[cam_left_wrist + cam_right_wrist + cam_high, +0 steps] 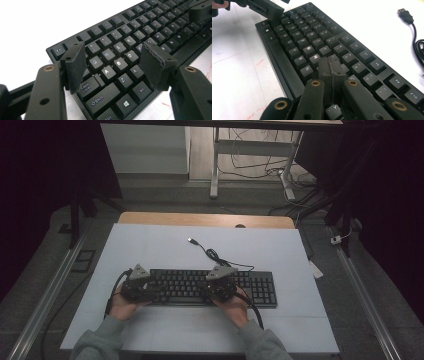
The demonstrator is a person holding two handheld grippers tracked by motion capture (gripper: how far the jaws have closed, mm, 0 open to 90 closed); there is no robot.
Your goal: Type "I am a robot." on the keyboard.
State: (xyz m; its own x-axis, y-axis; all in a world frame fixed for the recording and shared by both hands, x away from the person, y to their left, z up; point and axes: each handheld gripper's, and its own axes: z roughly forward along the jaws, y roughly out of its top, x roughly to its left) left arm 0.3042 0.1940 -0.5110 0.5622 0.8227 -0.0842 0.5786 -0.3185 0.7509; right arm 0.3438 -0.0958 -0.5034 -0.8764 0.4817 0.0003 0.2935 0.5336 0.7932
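Now, high view — keyboard: a black keyboard (212, 287) lies flat across the near half of the white desk (150, 245), long side facing the person, placed so both hands reach it.
High view — cable: its cable (212, 254) trails away toward the far edge, and the USB plug (191, 240) lies loose on the desk, connected to nothing.
High view — hands: the left hand-held gripper (136, 285) sits over the keyboard's left end, the right hand-held gripper (220, 283) over its middle, each aimed at its own stretch of keys, typing fashion.
Left gripper view — jaws: the left hand-held gripper (113, 63) has its jaws standing well apart, with nothing between them.
Left gripper view — position: it hovers above the Q, A, S and W keys (110, 53), the pads off the keycaps; it seems to be waiting its turn.
Right gripper view — jaws: the right hand-held gripper (331, 67) has its jaws pressed together, pad against pad, holding nothing.
Right gripper view — position: the joined tip points down at the keys just right of H and N, likely forming one narrow point to press a single key; whether it touches the keycap I cannot tell.
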